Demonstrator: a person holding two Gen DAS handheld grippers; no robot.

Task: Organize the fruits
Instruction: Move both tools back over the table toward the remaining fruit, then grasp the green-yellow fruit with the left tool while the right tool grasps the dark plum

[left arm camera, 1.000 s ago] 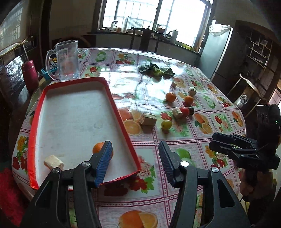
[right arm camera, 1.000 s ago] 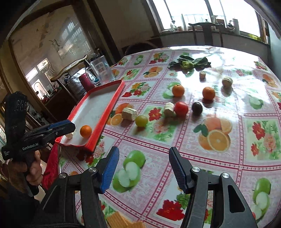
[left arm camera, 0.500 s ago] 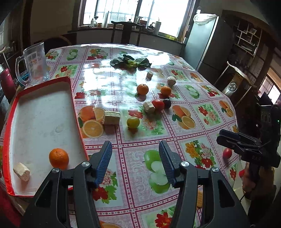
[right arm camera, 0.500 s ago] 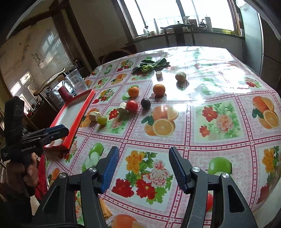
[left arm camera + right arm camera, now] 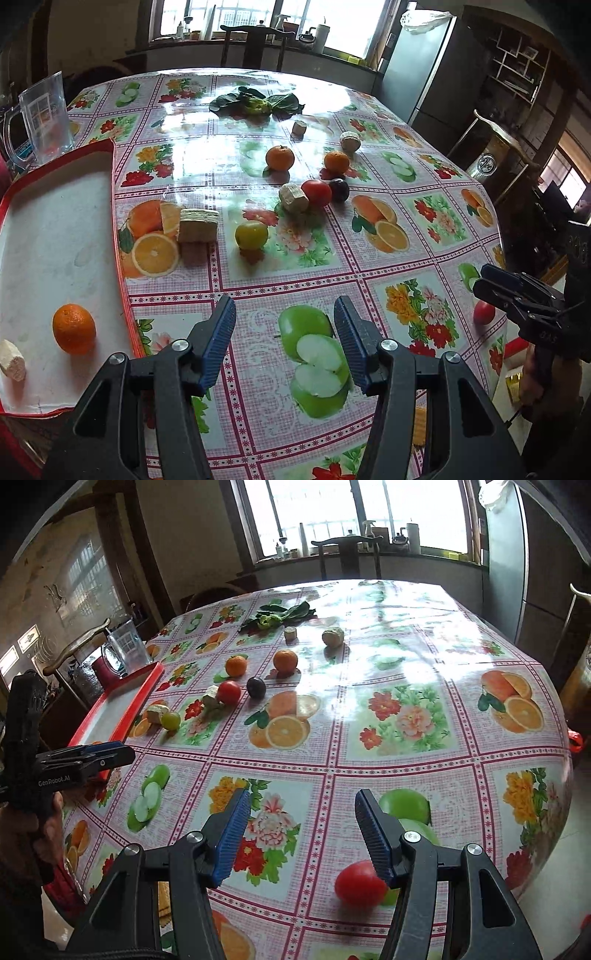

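Note:
A red-rimmed white tray (image 5: 44,236) lies at the table's left and holds an orange (image 5: 74,328) and a pale chunk (image 5: 13,360). On the cloth lie a yellow-green fruit (image 5: 251,235), a red tomato (image 5: 316,192), a dark plum (image 5: 339,189), two oranges (image 5: 280,157) and pale chunks (image 5: 197,225). My left gripper (image 5: 284,343) is open and empty over the near cloth. My right gripper (image 5: 301,834) is open; a red tomato (image 5: 360,883) lies just below its right finger.
A clear jug (image 5: 40,122) stands behind the tray. Green leaves (image 5: 255,102) lie at the far side. The table edge drops off at the right (image 5: 565,775). Chairs and a fridge (image 5: 417,62) stand beyond the table.
My left gripper has swung right, away from the tray and the orange lying in it. My right gripper has moved right and nearer, bringing the near red tomato into view.

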